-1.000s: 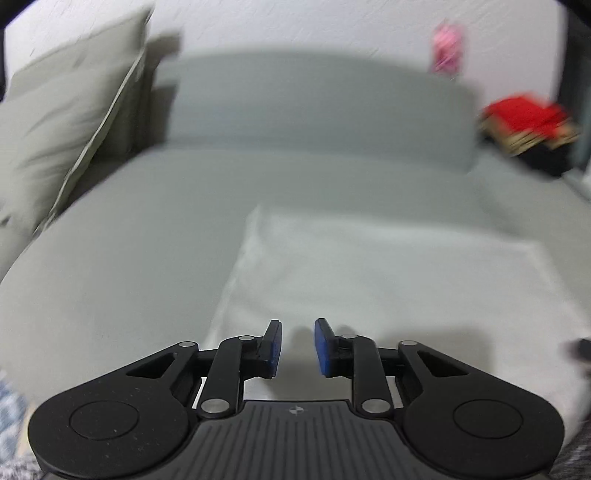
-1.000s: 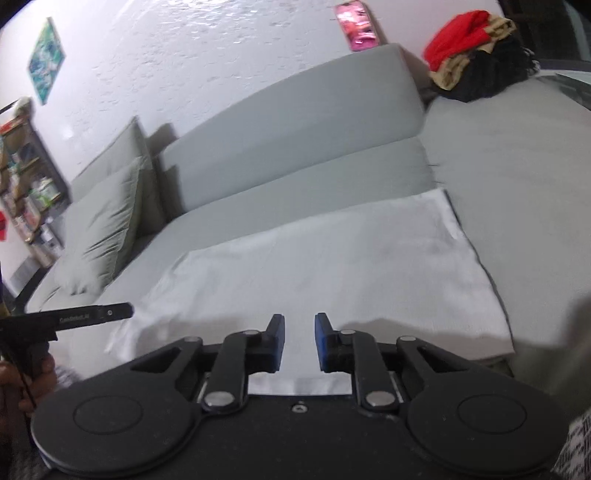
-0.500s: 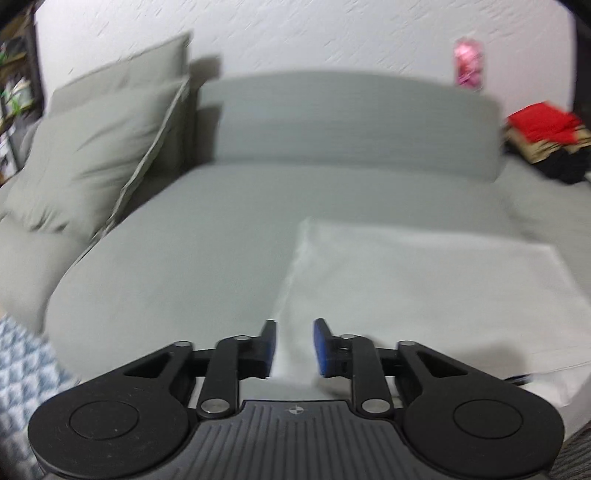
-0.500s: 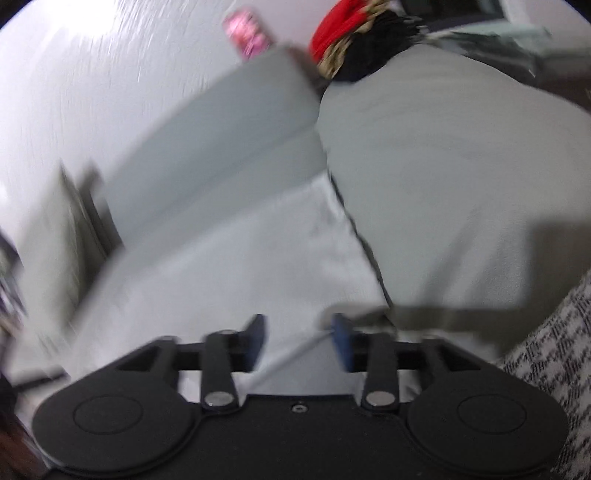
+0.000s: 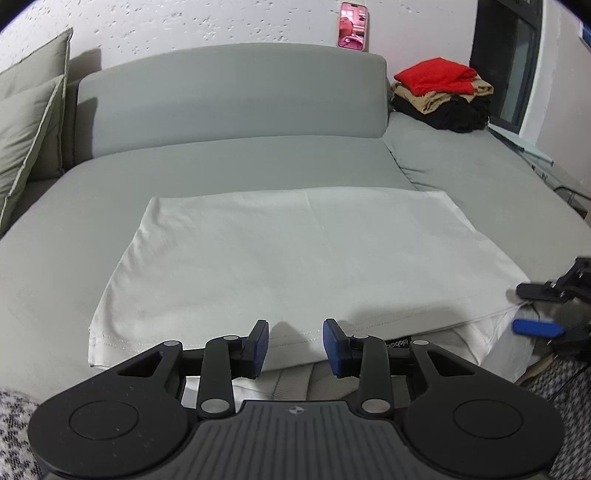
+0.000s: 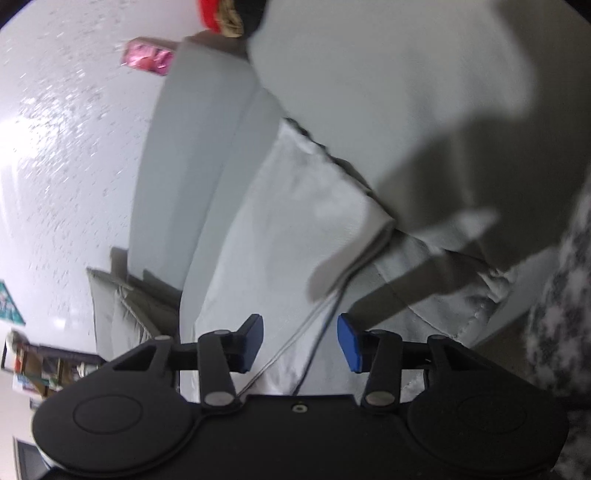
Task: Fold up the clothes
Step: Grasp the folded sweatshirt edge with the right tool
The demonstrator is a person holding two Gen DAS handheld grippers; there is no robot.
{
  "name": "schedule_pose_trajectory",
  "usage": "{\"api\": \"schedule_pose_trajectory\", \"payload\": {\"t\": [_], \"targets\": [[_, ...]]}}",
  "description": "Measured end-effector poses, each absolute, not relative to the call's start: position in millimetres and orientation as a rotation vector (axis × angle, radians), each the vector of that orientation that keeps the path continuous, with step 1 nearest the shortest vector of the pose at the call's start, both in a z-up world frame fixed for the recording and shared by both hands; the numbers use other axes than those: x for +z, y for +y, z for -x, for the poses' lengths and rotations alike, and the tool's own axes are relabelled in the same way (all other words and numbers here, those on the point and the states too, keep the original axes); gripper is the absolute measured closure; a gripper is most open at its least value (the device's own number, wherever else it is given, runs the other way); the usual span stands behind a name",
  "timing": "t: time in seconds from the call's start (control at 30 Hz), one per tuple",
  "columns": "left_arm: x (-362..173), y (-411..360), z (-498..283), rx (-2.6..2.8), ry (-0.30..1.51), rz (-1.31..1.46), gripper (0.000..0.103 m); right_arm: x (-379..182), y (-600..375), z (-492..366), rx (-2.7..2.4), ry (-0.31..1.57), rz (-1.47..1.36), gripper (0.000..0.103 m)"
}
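A white garment [image 5: 295, 251] lies folded flat on the grey sofa seat [image 5: 66, 229]. My left gripper [image 5: 295, 345] hovers over its near hem with the jaws opening; the pads stand apart and press on nothing. My right gripper [image 6: 300, 341] is rolled onto its side at the garment's [image 6: 280, 229] near right corner. The corner's stitched edge runs between its closing jaws, but the blue pads are clear of the cloth. In the left wrist view the right gripper [image 5: 532, 308] shows at the far right edge.
A pile of clothes with a red one on top [image 5: 439, 96] sits at the sofa's back right corner. A pink phone [image 5: 353, 26] leans on the backrest [image 5: 229, 96]. Cushions [image 5: 26, 129] stand at the left. Patterned fabric [image 5: 14, 413] lies in front of the sofa.
The left gripper has drawn back to the near hem and its jaws have spread. The right gripper has rolled sideways, dropped to the right corner, and stands wider than a second ago.
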State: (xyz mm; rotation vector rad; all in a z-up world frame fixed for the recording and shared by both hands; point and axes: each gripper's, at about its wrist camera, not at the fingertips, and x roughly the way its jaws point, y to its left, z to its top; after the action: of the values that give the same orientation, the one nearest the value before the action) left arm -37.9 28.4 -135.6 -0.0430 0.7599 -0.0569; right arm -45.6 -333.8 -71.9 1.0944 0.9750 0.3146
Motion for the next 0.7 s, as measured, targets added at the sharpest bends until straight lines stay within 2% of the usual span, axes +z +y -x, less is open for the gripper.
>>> {"api": "schedule_pose_trajectory", "payload": {"t": [0.13, 0.37, 0.7], "targets": [[-138.7, 32.8, 35.9, -0.05, 0.771, 0.065, 0.066, -82.2, -336.9, 48.1, 0.306, 0.967, -1.171, 0.063], [-137.7, 37.2, 34.3, -0.059, 0.763, 0.091, 0.064, -99.1, -343.0, 48.5, 0.294, 0.83, -1.3, 0.066], [-136.0, 55.9, 35.6, -0.038, 0.759, 0.186, 0.062, -99.9, -350.1, 49.1, 0.189, 0.721, -1.337, 0.065]]}}
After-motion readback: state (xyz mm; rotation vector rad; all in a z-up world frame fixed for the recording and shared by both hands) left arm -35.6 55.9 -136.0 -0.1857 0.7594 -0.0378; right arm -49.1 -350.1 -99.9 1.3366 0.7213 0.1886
